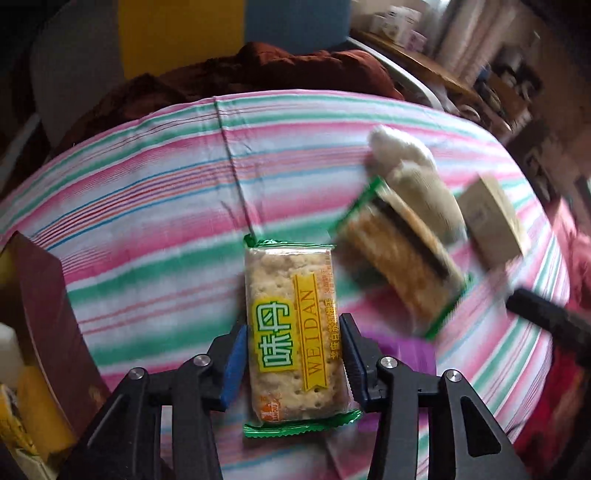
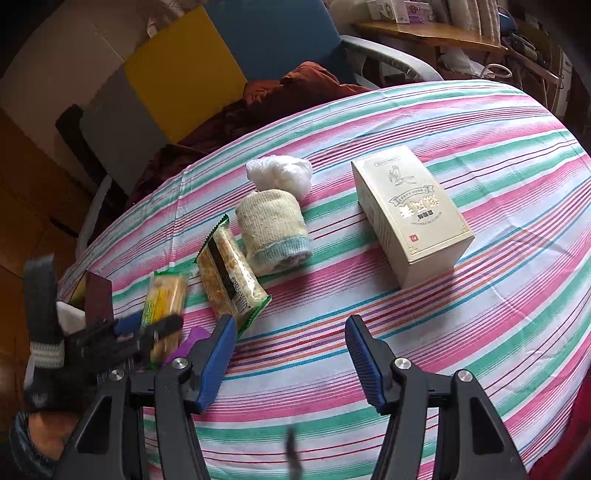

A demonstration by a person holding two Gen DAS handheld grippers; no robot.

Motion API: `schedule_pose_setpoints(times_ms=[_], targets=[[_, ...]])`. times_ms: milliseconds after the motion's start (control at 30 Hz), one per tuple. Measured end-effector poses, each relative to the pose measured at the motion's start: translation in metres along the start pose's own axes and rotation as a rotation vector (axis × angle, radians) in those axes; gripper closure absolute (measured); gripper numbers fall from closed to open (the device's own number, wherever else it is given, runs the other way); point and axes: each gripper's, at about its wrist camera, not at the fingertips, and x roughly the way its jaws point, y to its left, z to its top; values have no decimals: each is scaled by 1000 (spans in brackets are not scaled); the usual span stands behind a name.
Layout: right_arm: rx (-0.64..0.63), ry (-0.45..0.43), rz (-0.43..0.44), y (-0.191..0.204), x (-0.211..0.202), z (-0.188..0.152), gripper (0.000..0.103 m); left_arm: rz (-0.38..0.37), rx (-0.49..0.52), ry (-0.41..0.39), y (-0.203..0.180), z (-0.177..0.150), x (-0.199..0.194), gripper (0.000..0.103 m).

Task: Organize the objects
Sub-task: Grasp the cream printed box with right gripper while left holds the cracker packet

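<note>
My left gripper point(image 1: 293, 354) is shut on a cracker packet point(image 1: 291, 325) with a yellow label and green ends, held just above the striped tablecloth; it also shows in the right wrist view point(image 2: 164, 299). A second cracker packet point(image 2: 231, 278) lies beside a rolled cream sock point(image 2: 273, 236) and a white plastic bag point(image 2: 280, 173). A cream tea box point(image 2: 410, 210) lies further right. My right gripper point(image 2: 291, 350) is open and empty over the cloth, in front of these things.
A dark red open box point(image 1: 48, 332) with yellow items stands at the table's left edge. A purple item point(image 1: 402, 354) lies under the left gripper. A brown cloth point(image 2: 288, 92) lies on a chair behind the table. A wooden shelf point(image 2: 424, 33) stands at the back right.
</note>
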Motion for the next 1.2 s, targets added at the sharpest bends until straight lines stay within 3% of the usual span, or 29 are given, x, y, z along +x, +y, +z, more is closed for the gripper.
schedule_pose_setpoints(times_ms=[100, 167, 367, 533, 600, 767, 933, 1100, 1167, 1200], targets=[[10, -25, -1, -2, -5, 0, 41, 14, 59, -6, -14, -14, -3, 56], [38, -90, 23, -8, -16, 4, 41, 37, 92, -10, -23, -18, -1, 56], [184, -227, 66, -40, -43, 8, 41, 59, 100, -27, -29, -18, 2, 56], [326, -221, 66, -67, -41, 8, 41, 80, 119, -36, -43, -8, 10, 56], [344, -220, 27, -71, -41, 7, 41, 85, 130, -40, -44, -9, 10, 56], [233, -226, -130, -59, -48, 14, 41, 77, 134, -49, -45, -8, 10, 56], [-24, -98, -289, -33, -17, 46, 39, 60, 126, -58, -44, -9, 9, 56], [-83, 18, -369, -41, 26, 64, 39, 55, 119, -60, -43, -6, 11, 56], [-66, 33, -317, -48, 37, 62, 41, 55, 120, -62, -43, -6, 12, 56], [-56, 28, -305, -50, 39, 60, 49, 55, 121, -63, -43, -6, 12, 56]])
